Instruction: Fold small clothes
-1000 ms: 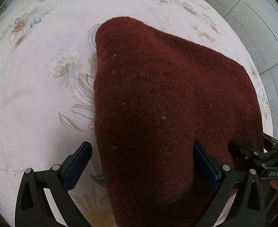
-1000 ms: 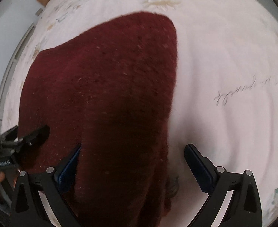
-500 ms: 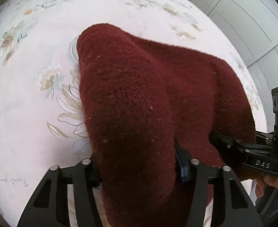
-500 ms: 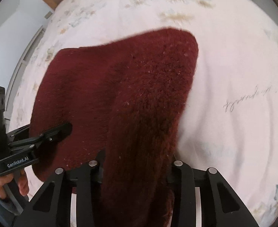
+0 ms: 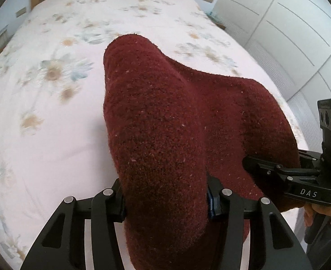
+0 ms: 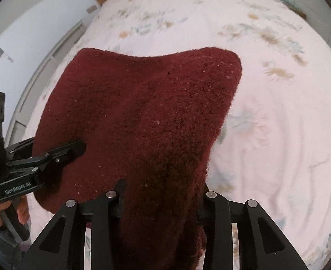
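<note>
- Maroon knit garment [image 5: 165, 117] hangs bunched above the floral bedspread [image 5: 53, 117], near edge raised.
- Your left gripper [image 5: 165, 199] and right gripper [image 6: 159, 199] each pinch a corner.
- No fold is laid yet; that remains.

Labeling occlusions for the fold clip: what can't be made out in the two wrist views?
- Left wrist: left claw pads, buried in the red cloth.
- Left wrist: cloth's near edge, cut off by the frame bottom.
- Right wrist: right claw pads, covered by cloth.
- Both views: bedspread under the cloth hidden; its flower print is blurred.
</note>
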Action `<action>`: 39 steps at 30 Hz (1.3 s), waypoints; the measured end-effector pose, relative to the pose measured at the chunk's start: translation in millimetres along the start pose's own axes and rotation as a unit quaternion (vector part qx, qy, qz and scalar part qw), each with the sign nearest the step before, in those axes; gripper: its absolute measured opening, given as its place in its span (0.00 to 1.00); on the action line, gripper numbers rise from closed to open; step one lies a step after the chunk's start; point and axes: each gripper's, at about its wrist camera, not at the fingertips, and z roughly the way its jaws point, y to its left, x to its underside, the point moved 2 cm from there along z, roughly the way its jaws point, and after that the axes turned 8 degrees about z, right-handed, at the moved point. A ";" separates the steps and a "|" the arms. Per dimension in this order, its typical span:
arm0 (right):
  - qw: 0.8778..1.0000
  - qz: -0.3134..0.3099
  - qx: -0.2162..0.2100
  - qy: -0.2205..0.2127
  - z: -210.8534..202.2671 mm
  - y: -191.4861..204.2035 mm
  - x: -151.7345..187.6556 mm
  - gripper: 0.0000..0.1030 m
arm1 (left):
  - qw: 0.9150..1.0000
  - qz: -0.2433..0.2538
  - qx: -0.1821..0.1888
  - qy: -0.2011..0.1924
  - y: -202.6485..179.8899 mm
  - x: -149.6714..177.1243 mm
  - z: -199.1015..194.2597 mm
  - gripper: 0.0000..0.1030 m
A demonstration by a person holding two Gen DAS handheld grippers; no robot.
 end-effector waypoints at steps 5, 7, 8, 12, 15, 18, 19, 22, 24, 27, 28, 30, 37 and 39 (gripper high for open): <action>0.999 0.016 0.021 0.044 52.6 -1.8 11.9 0.39 | 0.999 -0.032 -0.016 0.036 30.6 32.4 29.2 0.45; 0.999 0.021 0.017 0.040 61.0 -5.8 12.3 0.41 | 0.997 -0.047 -0.016 0.060 37.3 48.2 45.2 0.51; 0.999 0.023 0.015 0.036 59.6 -8.2 12.7 0.44 | 0.996 -0.055 -0.016 0.063 40.4 55.1 50.1 0.56; 0.999 0.003 0.039 0.021 47.1 -6.6 6.6 0.58 | 0.996 -0.064 -0.026 0.054 46.4 64.5 44.1 0.66; 0.998 -0.017 0.060 -0.005 27.7 -0.5 3.0 0.76 | 0.996 -0.057 -0.051 0.044 51.9 65.4 27.4 0.76; 0.996 -0.035 0.070 -0.031 7.2 0.8 5.1 0.81 | 0.996 -0.039 -0.075 0.038 50.0 65.9 15.4 0.98; 0.996 -0.037 0.071 -0.034 5.5 3.7 8.4 0.82 | 0.996 -0.037 -0.075 0.036 49.1 69.2 11.6 0.99; 0.996 -0.037 0.073 -0.045 -2.7 -4.3 20.0 0.89 | 0.997 -0.035 -0.071 0.022 46.9 77.1 -4.1 0.99; 0.995 -0.037 0.076 -0.053 -6.6 -9.7 28.5 1.00 | 0.997 -0.029 -0.076 0.020 51.8 66.0 -6.1 0.99; 0.993 -0.032 0.097 -0.058 4.3 -14.0 36.9 1.00 | 0.995 -0.016 -0.094 0.014 49.1 77.5 -12.8 0.99; 0.993 -0.028 0.102 -0.057 11.9 -14.5 37.6 1.00 | 0.995 -0.010 -0.103 0.015 42.0 81.2 -14.5 0.99; 0.992 -0.018 0.111 -0.054 15.4 -24.9 42.1 1.00 | 0.994 -0.006 -0.111 0.020 44.3 92.0 -8.1 0.99; 0.993 0.003 0.103 -0.058 34.9 -48.3 54.0 1.00 | 0.995 -0.014 -0.103 0.009 37.8 95.6 28.9 1.00; 0.992 0.004 0.106 -0.064 28.6 -44.4 54.8 1.00 | 0.994 -0.012 -0.108 0.006 32.8 94.1 19.7 1.00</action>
